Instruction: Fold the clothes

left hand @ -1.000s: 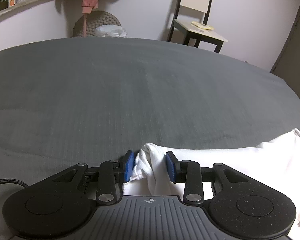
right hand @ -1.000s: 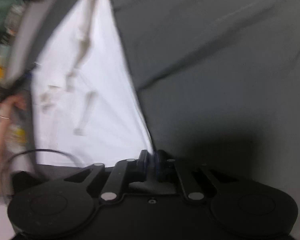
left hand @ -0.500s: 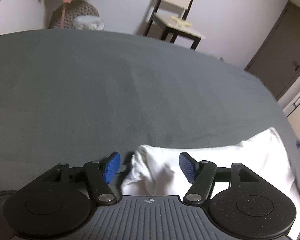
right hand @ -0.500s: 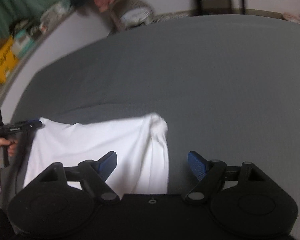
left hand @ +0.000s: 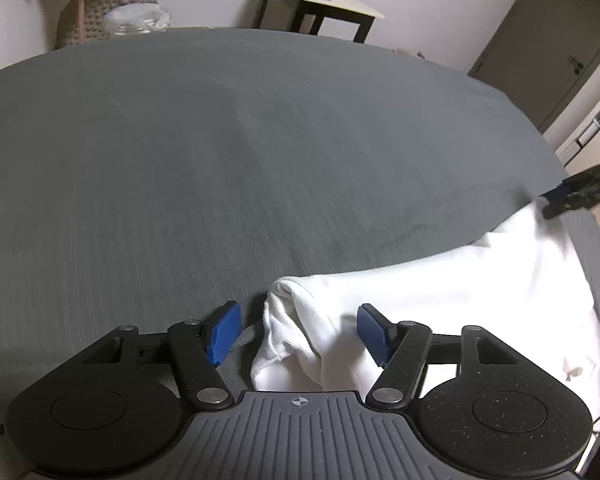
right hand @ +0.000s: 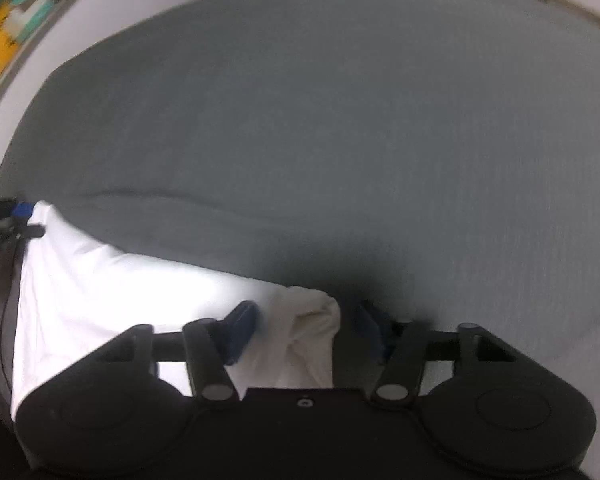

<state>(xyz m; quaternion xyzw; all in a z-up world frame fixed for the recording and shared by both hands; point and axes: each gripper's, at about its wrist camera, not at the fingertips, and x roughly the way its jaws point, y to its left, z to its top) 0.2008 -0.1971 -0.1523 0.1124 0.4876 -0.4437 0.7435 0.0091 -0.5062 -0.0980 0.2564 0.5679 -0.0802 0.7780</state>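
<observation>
White garment (left hand: pixel 440 300) looks soft, light, floppy, so pinch bunched corners at 6 o'clock btwn left gripper (left hand: pixel 296 334) & right gripper (right hand: pixel 306 330), both wide open, holding nothing.

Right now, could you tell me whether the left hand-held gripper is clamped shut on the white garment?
No, the left hand-held gripper is open, its blue pads apart on either side of the white garment.

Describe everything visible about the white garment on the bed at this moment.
The white garment is plain soft fabric lying mostly flat in a long folded band across the grey bed cover. Both ends are bunched and rumpled. One end sits between the open jaws of the left gripper, the other between those of the right gripper. Neither clamps it.
</observation>
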